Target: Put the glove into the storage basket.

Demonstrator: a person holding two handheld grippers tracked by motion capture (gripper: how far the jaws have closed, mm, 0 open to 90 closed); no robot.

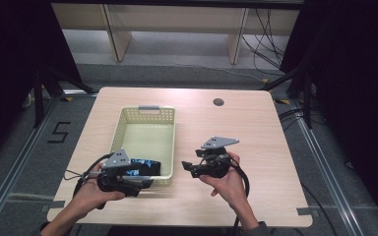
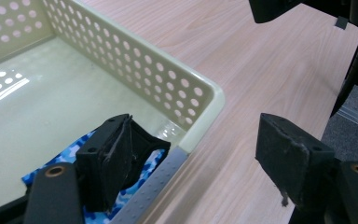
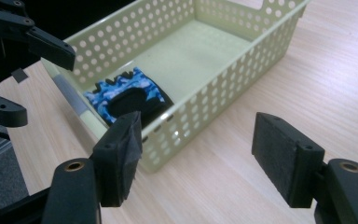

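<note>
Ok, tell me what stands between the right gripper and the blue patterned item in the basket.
The basket's perforated side wall does: the right gripper sits outside it over the table, while the blue patterned item lies inside at the near end.

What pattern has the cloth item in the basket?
Blue camouflage with black parts, clearest in the right gripper view.

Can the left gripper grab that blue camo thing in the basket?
Probably yes. The left gripper hangs at the basket's near end with open jaws, and the blue camo thing lies uncovered just inside that corner. Only the low rim stands between them.
</note>
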